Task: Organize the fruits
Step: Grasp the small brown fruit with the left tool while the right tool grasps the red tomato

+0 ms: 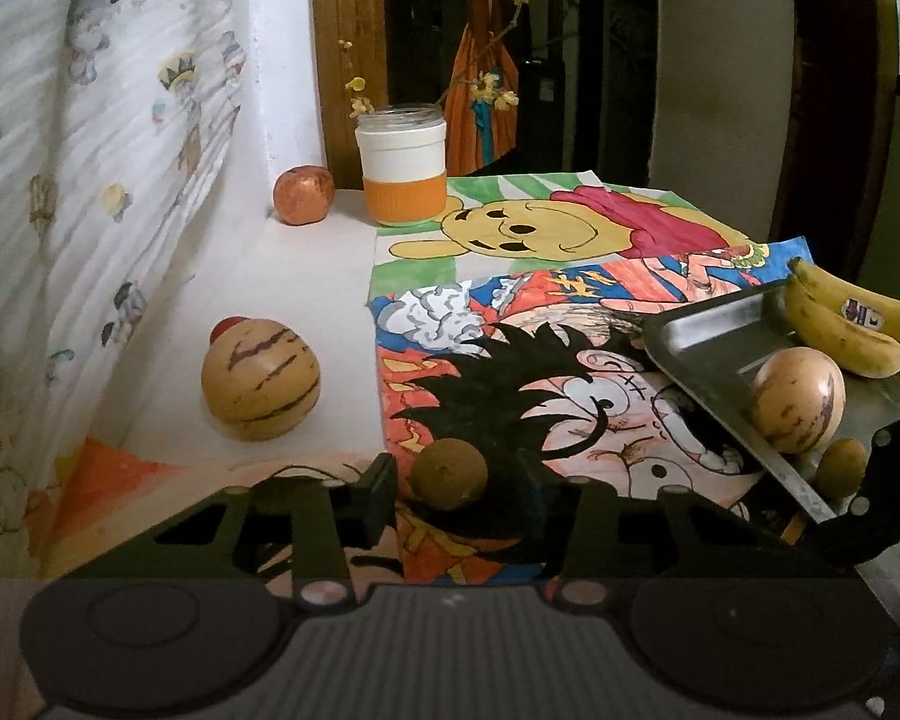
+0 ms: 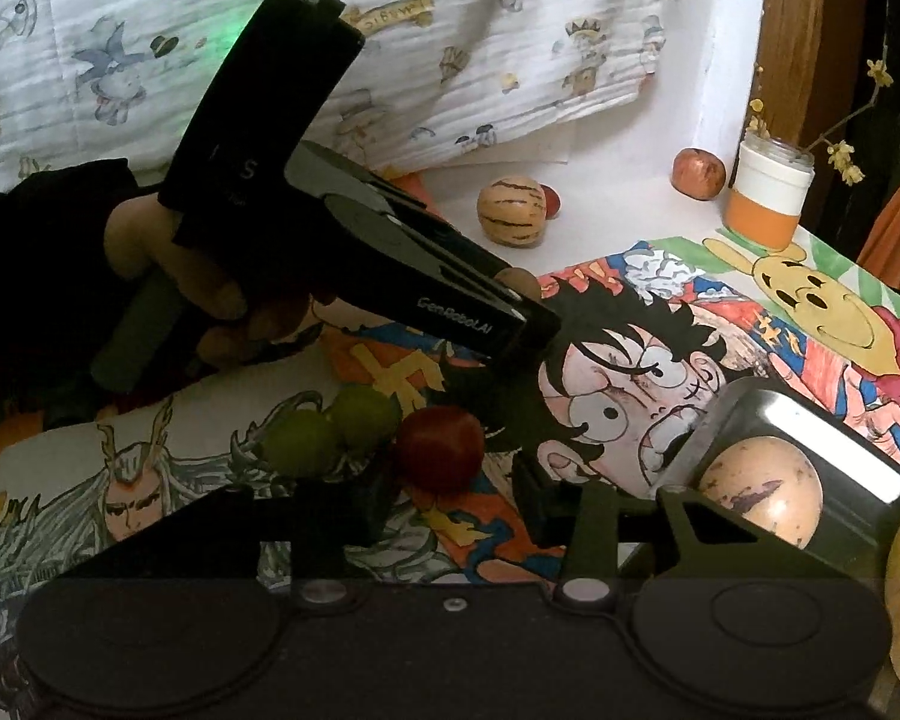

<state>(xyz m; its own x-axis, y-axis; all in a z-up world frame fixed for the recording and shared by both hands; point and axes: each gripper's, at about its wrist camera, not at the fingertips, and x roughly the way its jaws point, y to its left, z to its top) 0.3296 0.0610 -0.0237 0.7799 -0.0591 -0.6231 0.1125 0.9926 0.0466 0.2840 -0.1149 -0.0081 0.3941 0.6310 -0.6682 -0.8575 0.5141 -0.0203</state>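
The left claw [image 1: 459, 483] is set around a small brown fruit [image 1: 448, 474] lying on the coloured drawings [image 1: 510, 360] that cover the bench [image 1: 306, 300]. Its jaws are drawn in close, but whether the pads press on the fruit cannot be told. The right claw [image 2: 450, 489] stands likewise around a red round fruit [image 2: 441, 447], and contact cannot be told there either.

Each fruit should be gripped across its widest part and lifted straight up. Two green round fruits [image 2: 330, 432] lie just beside the red one and could be nudged away.

To the right, a metal tray [image 1: 720, 330] already holds a striped melon [image 1: 798, 399] and bananas [image 1: 840, 324]; its raised rim must be cleared.

Further off, another striped melon [image 1: 261, 387], a reddish fruit [image 1: 303, 195] and a jar [image 1: 402, 171] stand well apart.
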